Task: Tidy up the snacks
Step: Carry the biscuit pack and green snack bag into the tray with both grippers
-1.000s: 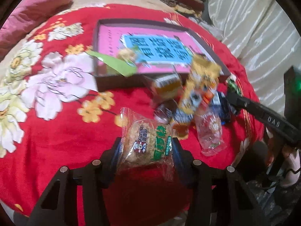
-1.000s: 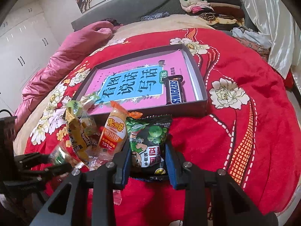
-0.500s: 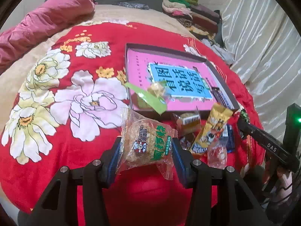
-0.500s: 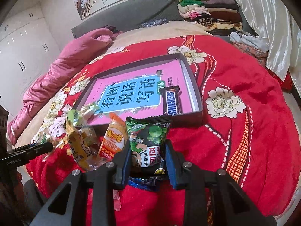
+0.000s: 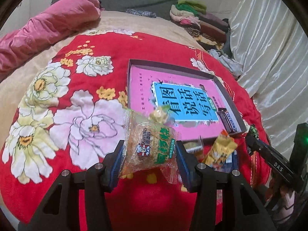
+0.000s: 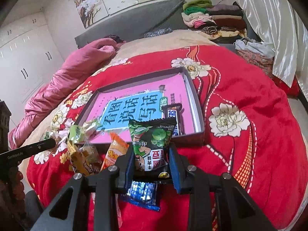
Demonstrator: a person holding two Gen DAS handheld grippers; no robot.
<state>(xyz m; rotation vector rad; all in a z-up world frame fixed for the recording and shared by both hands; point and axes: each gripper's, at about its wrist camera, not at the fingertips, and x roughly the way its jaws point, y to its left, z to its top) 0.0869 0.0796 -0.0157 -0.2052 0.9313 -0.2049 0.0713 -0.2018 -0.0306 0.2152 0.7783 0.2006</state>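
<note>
My left gripper (image 5: 149, 154) is shut on a clear cake packet with green print (image 5: 148, 146), held above the red blanket in front of the box. My right gripper (image 6: 152, 157) is shut on a green pea snack bag (image 6: 152, 140), held above the snack pile. The shallow grey box with a pink and blue lining (image 5: 173, 88) lies on the bed, also in the right wrist view (image 6: 146, 100). A Snickers bar (image 6: 173, 115) lies in its near right corner. Loose snacks stay in front of the box: an orange packet (image 6: 115, 150), a yellow packet (image 6: 79, 157), a blue wrapper (image 6: 143, 194).
A red floral blanket (image 5: 77, 115) covers the bed. A pink quilt (image 5: 48, 25) lies at the far left. Folded clothes (image 6: 213, 17) are stacked at the far right by white curtains (image 5: 269, 48). White wardrobes (image 6: 23, 57) stand at the left.
Both grippers have risen and pulled back from the pile, each keeping its packet. The left one has swung left, so the box now sits further right in its view.
</note>
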